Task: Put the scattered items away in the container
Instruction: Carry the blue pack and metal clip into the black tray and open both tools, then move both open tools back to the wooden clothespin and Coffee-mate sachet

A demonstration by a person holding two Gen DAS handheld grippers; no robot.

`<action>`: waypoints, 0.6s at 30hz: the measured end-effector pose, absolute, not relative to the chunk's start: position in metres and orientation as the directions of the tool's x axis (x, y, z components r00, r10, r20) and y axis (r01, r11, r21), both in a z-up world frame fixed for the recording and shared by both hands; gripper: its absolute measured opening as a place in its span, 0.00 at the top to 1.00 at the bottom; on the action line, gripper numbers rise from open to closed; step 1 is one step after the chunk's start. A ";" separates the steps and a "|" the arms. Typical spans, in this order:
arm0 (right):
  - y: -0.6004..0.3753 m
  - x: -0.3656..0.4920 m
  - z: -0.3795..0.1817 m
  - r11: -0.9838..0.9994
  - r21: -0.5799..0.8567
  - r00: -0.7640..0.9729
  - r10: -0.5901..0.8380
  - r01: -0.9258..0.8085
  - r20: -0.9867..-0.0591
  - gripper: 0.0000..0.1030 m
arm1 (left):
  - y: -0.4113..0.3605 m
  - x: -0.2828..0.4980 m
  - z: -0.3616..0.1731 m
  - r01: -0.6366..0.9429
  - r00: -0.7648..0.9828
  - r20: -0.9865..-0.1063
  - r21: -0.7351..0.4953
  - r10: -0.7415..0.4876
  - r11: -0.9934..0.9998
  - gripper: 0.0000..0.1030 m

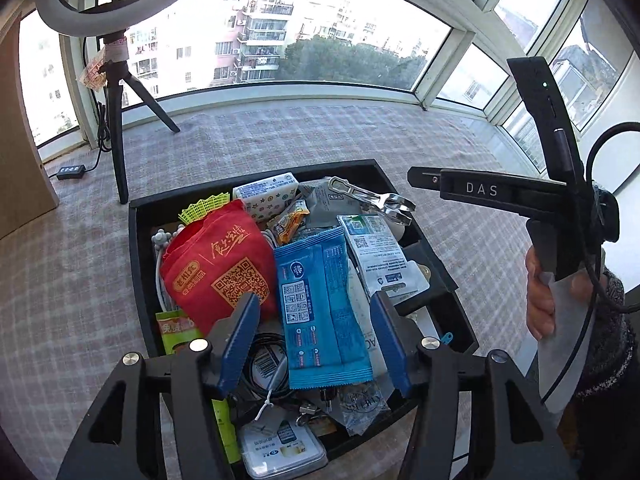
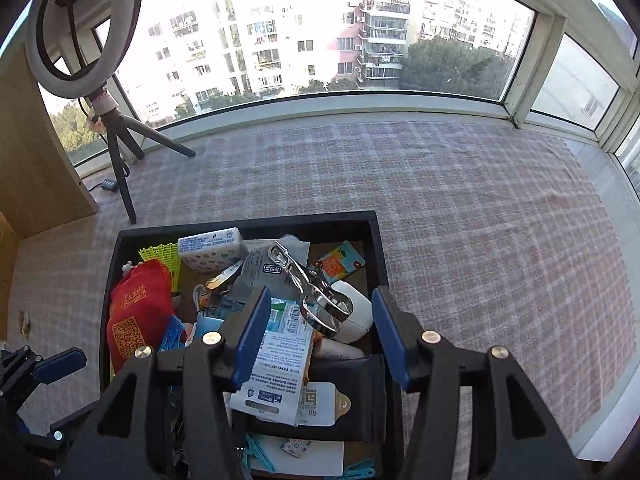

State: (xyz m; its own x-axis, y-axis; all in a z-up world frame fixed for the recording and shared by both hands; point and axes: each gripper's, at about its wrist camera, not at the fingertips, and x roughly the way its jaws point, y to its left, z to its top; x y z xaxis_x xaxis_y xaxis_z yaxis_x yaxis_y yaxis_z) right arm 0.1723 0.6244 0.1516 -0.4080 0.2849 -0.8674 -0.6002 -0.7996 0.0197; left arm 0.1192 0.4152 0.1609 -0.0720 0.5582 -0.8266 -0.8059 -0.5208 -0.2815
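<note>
- Blue-padded and spread apart, your left gripper (image 1: 316, 340) holds nothing; its fingers (image 1: 240, 344) hang clear above the heap with open air between them.
- Straight below that gap lies the blue wipes packet (image 1: 320, 312), flat on top of the pile inside the black container (image 1: 138, 248).
- Just left of your left finger sits the red pouch (image 1: 216, 268) with its gold code square; a green-yellow mesh piece (image 1: 204, 206) pokes out beyond it, towards the far wall.
- Ahead of the left gripper, at the far end, rests the star-printed tissue pack (image 1: 266, 194), and ahead to its right the metal tongs (image 1: 380, 200) lie across other packets.
- Your right gripper (image 2: 320, 332) is likewise released, its fingers (image 2: 252, 340) well apart and gripping nothing.
- Between those fingers, lower down in the container, you see the tongs and a white rounded object (image 2: 356, 308) touching them; a white printed packet (image 2: 276, 364) lies by the left finger.
- Your right gripper hovers over the container's right part, its right finger above the right wall.
- Checked cloth (image 2: 460, 220) covers the worktop around the container.
- Your right hand (image 1: 540, 300) shows at the right of the left wrist view, wrapped round its gripper's handle.
</note>
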 end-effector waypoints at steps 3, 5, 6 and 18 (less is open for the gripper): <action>0.623 0.170 0.159 -0.811 0.018 -0.423 0.285 -0.584 -0.860 0.49 | 0.410 0.116 0.163 -0.803 -0.100 -0.827 -0.261 0.553 -0.536 0.48; 0.623 0.169 0.161 -0.814 0.035 -0.433 0.271 -0.579 -0.860 0.49 | 0.404 0.113 0.165 -0.795 -0.111 -0.825 -0.261 0.554 -0.548 0.48; 0.622 0.167 0.161 -0.819 0.041 -0.436 0.261 -0.572 -0.861 0.49 | 0.401 0.111 0.165 -0.791 -0.112 -0.824 -0.264 0.555 -0.551 0.47; 0.582 0.140 0.172 -0.865 0.080 -0.492 0.203 -0.495 -0.847 0.48 | 0.333 0.082 0.166 -0.711 -0.217 -0.830 -0.226 0.514 -0.665 0.47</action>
